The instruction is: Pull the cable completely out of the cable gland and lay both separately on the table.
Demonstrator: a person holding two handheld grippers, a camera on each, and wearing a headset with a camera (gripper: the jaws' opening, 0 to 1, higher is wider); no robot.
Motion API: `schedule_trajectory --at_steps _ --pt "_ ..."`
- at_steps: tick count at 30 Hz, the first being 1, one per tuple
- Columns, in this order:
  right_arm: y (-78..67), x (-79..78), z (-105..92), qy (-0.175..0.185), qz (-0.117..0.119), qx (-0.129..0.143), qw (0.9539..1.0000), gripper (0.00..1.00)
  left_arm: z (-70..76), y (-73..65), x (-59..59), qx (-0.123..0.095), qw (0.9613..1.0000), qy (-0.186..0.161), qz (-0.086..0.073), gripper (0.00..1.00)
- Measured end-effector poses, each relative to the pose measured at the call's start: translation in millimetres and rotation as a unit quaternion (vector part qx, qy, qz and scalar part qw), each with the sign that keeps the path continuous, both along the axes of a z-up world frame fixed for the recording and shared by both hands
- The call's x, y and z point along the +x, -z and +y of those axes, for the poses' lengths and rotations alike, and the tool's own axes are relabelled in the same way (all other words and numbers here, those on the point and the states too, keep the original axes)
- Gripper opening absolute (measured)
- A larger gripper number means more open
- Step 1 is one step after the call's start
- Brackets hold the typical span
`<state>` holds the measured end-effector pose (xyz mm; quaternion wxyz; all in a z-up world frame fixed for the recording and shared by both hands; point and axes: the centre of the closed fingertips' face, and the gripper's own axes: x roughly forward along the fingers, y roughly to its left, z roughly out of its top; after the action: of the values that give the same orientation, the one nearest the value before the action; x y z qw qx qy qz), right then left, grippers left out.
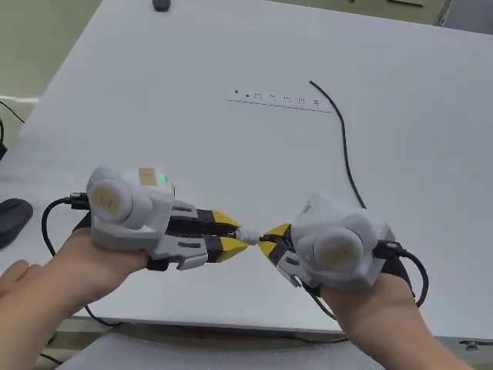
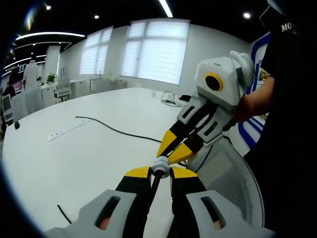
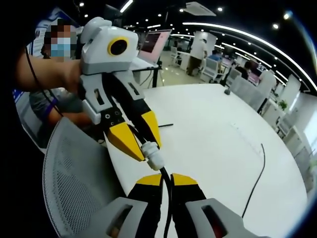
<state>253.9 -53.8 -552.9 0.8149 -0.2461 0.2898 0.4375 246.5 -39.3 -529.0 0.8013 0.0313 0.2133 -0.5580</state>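
Note:
A small white cable gland (image 1: 248, 236) hangs above the table's near edge between the two grippers' yellow tips. My left gripper (image 1: 237, 238) comes in from the left and is shut on the gland (image 3: 152, 154). My right gripper (image 1: 267, 240) faces it from the right, shut on the thin black cable (image 3: 167, 191), which runs out of the gland and down between its jaws. In the left gripper view the gland's round end (image 2: 160, 166) sits at my left gripper's (image 2: 160, 173) tips. The right gripper's (image 2: 174, 148) tips are just beyond it.
A white power strip (image 1: 279, 99) lies at mid-table, with a black cord (image 1: 345, 146) trailing from it toward the right gripper. A dark mouse (image 1: 11, 212) sits at the left edge. A grey mesh chair (image 3: 74, 188) is below the hands. The white table (image 1: 192, 146) spreads wide ahead.

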Motion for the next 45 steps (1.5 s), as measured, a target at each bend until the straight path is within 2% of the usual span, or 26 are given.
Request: schedule_trajectory --at_steps 8,12,19,25,27,33,35,37,40,45 --pt "9.5 4.1 -10.4 0.026 0.012 0.008 0.9996 0.00 2.6 -0.6 1.1 -0.001 1.0000 0.002 0.001 0.15" --pt "19.7 5.9 -15.5 0.051 0.037 0.022 0.9978 0.00 1.8 0.4 1.4 0.002 1.0000 0.003 0.001 0.15" --pt "34.6 9.5 -32.8 0.081 0.055 0.018 0.9950 0.00 4.5 1.3 2.0 -0.002 1.0000 0.004 0.005 0.15" --pt "53.9 10.8 -53.4 0.150 0.113 0.047 0.9810 0.00 3.7 -0.2 2.5 -0.006 1.0000 0.003 0.004 0.15" --pt "60.1 9.9 -58.6 0.171 0.133 0.056 0.9746 0.00 2.8 -0.5 2.1 -0.007 1.0000 0.003 0.004 0.15" --pt "67.1 9.7 -63.2 0.188 0.147 0.056 0.9695 0.00 0.4 0.1 0.8 -0.010 0.9999 0.004 0.006 0.15" --pt "67.6 9.1 -62.9 0.189 0.148 0.053 0.9693 0.00 0.4 1.2 0.3 -0.007 1.0000 0.004 0.005 0.15" --pt "66.3 8.0 -61.4 0.182 0.144 0.053 0.9713 0.00 1.3 1.5 0.9 -0.007 1.0000 0.002 0.006 0.15" --pt "62.8 4.2 -59.4 0.160 0.134 0.050 0.9767 0.01 4.4 1.1 3.1 -0.007 1.0000 -0.002 0.005 0.15" --pt "50.1 -1.6 -55.2 0.133 0.116 0.056 0.9827 0.02 8.2 1.5 5.8 -0.005 0.9999 -0.007 0.006 0.15"
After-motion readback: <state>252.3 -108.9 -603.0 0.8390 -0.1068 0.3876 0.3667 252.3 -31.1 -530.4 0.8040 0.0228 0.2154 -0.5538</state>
